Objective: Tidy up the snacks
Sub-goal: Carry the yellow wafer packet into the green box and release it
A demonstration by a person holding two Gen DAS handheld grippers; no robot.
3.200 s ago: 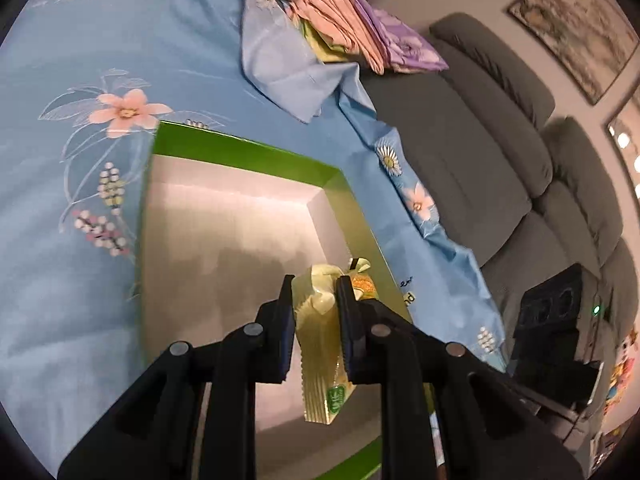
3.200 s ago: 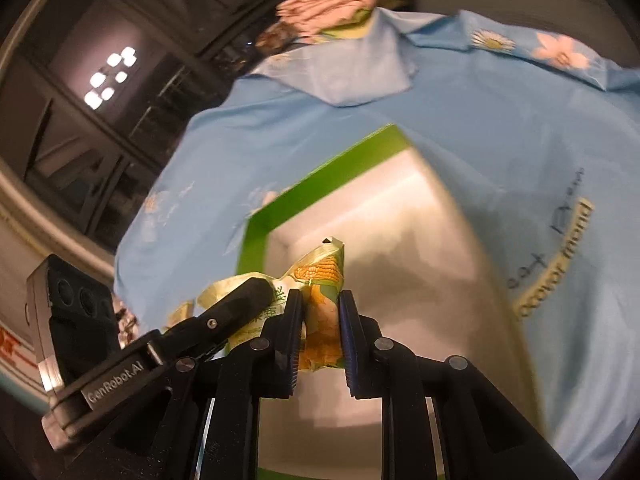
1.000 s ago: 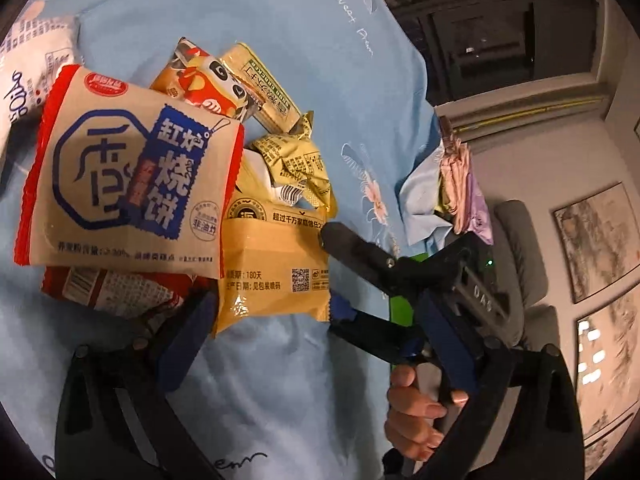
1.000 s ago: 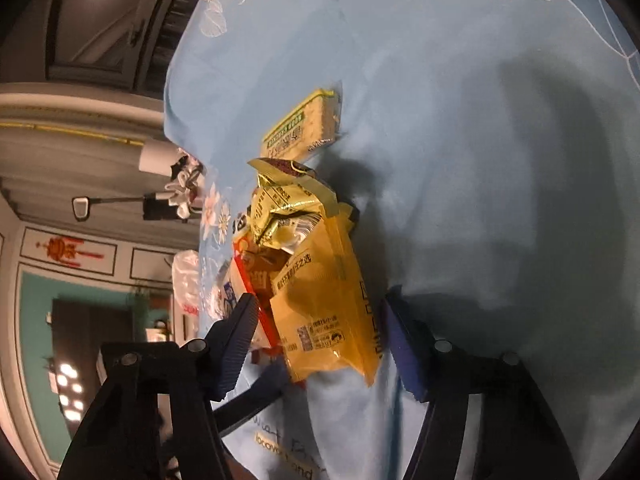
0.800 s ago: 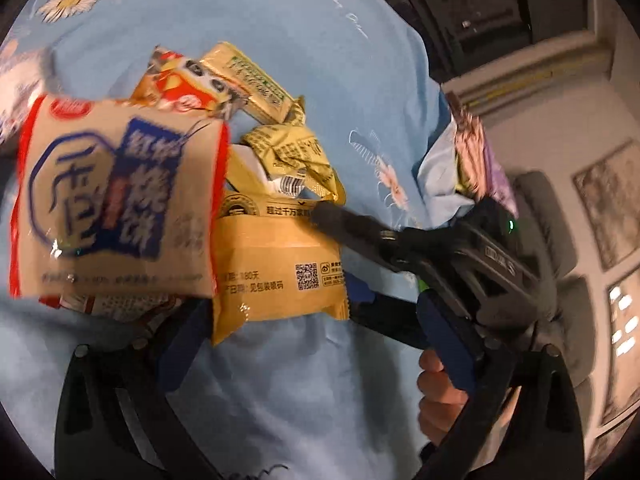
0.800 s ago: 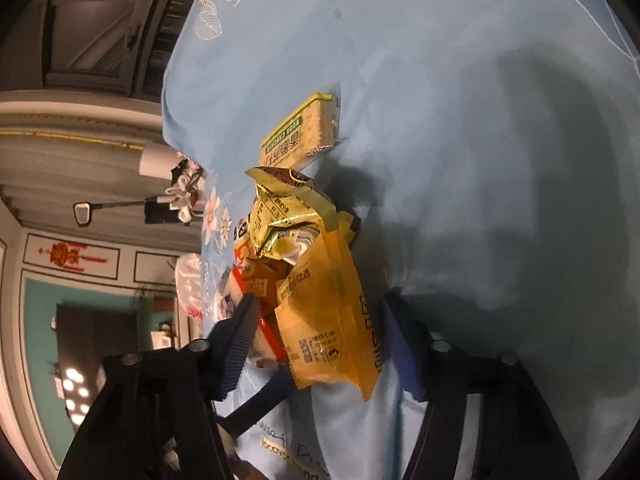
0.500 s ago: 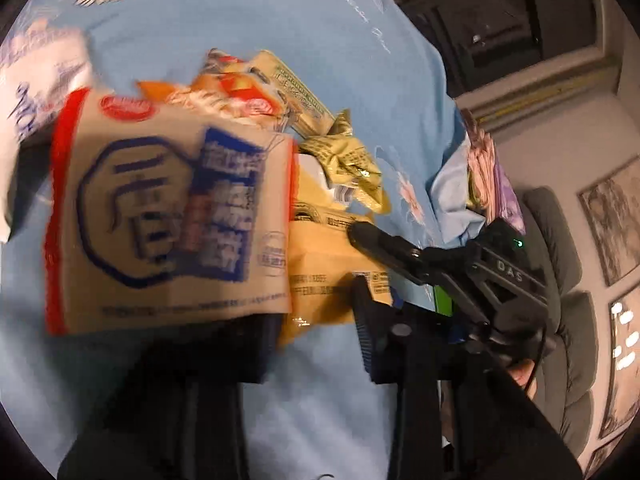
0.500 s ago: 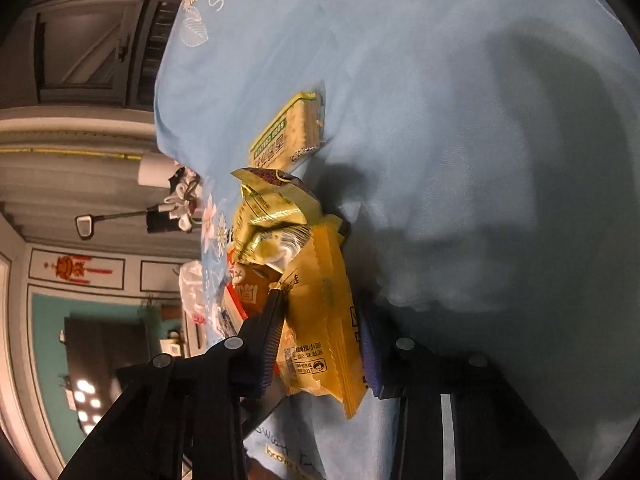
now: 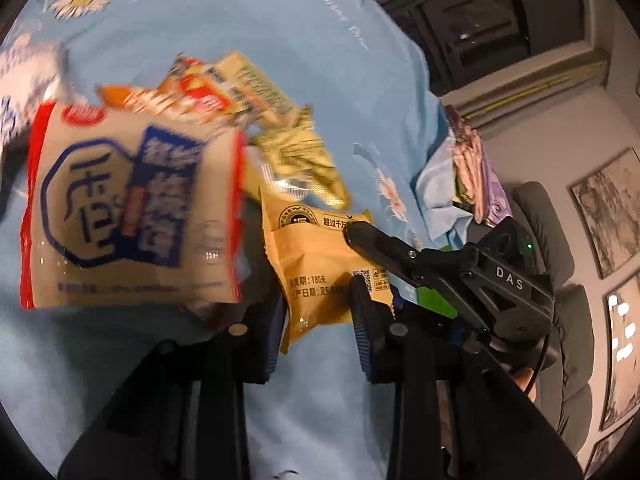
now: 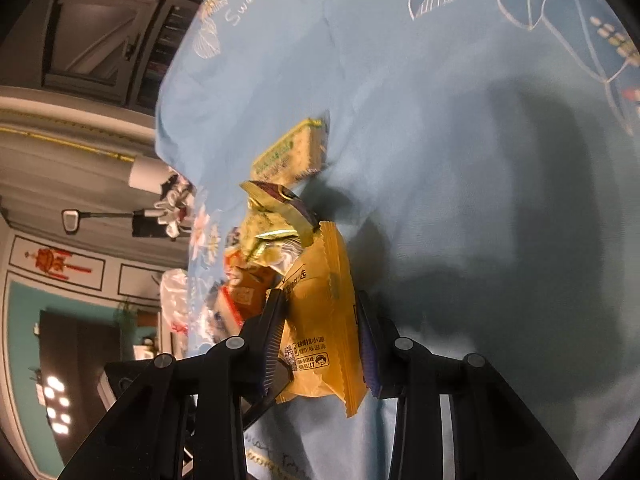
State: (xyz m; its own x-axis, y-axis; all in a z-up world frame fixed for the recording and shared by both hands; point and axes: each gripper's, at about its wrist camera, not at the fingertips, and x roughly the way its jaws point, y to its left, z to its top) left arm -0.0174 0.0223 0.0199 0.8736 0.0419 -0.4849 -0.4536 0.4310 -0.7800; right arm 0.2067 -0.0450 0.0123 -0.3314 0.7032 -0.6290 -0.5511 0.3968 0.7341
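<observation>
A pile of snack packets lies on a blue flowered cloth. An orange-yellow packet (image 9: 320,264) sits at its near edge, between the jaws of my left gripper (image 9: 316,312); the jaws stand close on either side of it. The same packet (image 10: 320,320) is also between the jaws of my right gripper (image 10: 320,336), which reaches in from the side and shows in the left wrist view (image 9: 400,260). A large beige, red and blue packet (image 9: 128,212) is lifted and blurred at left. Crumpled yellow-green packets (image 9: 300,160) and a green-yellow cracker packet (image 10: 292,152) lie behind.
A green box edge (image 9: 436,300) shows behind the right gripper. Folded cloths (image 9: 472,176) are stacked at the cloth's far end beside a grey sofa (image 9: 560,280). A white bag (image 10: 174,296) lies at the far side of the pile.
Both grippers left the green box, moved to the snack pile and narrowed their jaws around the orange-yellow packet. The large beige packet has shifted and blurred.
</observation>
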